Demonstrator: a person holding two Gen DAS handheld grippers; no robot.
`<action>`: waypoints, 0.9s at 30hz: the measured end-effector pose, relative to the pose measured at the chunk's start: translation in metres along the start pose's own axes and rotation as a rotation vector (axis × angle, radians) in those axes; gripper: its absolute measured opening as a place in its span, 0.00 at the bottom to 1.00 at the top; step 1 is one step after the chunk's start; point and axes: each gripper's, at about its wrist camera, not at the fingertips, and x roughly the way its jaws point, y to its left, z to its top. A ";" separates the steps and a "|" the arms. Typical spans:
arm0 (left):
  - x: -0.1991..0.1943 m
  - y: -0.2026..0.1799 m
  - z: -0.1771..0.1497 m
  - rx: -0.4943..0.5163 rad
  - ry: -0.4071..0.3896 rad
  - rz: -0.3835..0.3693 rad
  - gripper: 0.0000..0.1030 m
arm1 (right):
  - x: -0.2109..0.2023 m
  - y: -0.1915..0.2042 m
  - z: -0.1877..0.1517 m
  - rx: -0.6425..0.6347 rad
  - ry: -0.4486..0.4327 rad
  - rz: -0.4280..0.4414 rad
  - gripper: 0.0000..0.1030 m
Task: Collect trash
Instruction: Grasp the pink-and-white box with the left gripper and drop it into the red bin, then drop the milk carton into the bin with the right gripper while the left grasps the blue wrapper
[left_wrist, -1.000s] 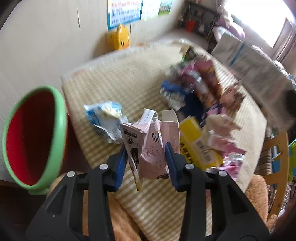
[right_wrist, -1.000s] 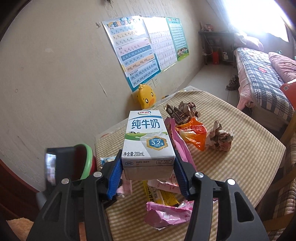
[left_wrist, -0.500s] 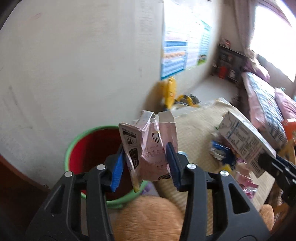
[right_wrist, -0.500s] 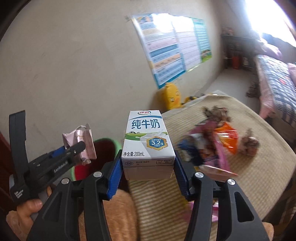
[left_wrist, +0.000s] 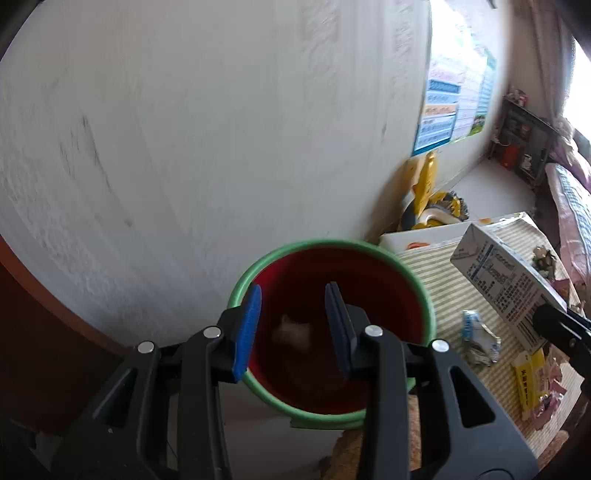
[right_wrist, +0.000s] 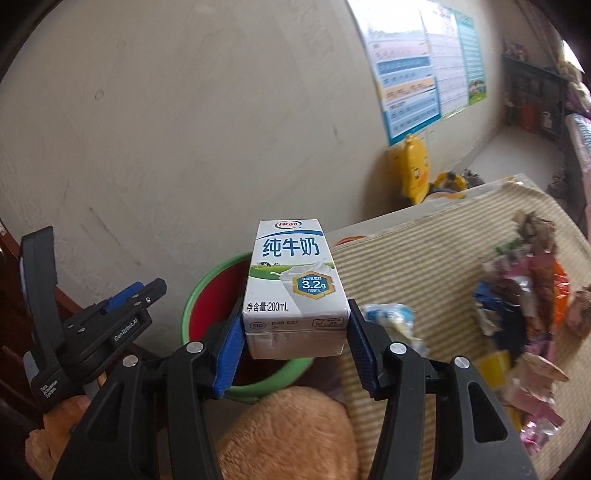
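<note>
The left gripper (left_wrist: 291, 328) hangs right over the bin (left_wrist: 421, 291), the red one with the green rim, and its jaws are closing on nothing. Between the blue pads there is only the bin's red inside, where a pale pink blur (left_wrist: 293, 332) shows, most likely a crumpled carton dropping or just landed; it is too smeared to say which.

Beside the bin, on the side away from the wall, the right gripper (right_wrist: 295, 332) has its jaws clamped on the milk carton (right_wrist: 295, 284), pads pressing both flanks near its base, the carton upright and square. From the right wrist view the carton sits in front of the bin's mouth, near the rim but, by my reading, not yet fully over the opening.

So this is the drop-off step: one piece is gone in and the milk carton is next. That calls for carrying the carton past the green rim, clear of the left gripper, then parting the pads.

Beyond the bin, the striped tablecloth (right_wrist: 424, 258) carries plenty more: a blue-white wrapper (right_wrist: 391, 314) close to the rim, and a heap of wrappers (right_wrist: 524, 295) farther out.
</note>
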 end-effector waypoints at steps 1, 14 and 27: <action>0.007 0.000 0.000 -0.006 0.018 -0.001 0.34 | 0.007 0.002 0.001 -0.002 0.013 0.004 0.49; 0.026 0.001 -0.010 -0.007 0.051 -0.010 0.47 | 0.050 0.014 -0.004 0.011 0.089 0.018 0.62; 0.004 -0.016 -0.002 0.037 -0.003 -0.008 0.47 | 0.008 -0.004 -0.012 0.052 0.039 0.014 0.62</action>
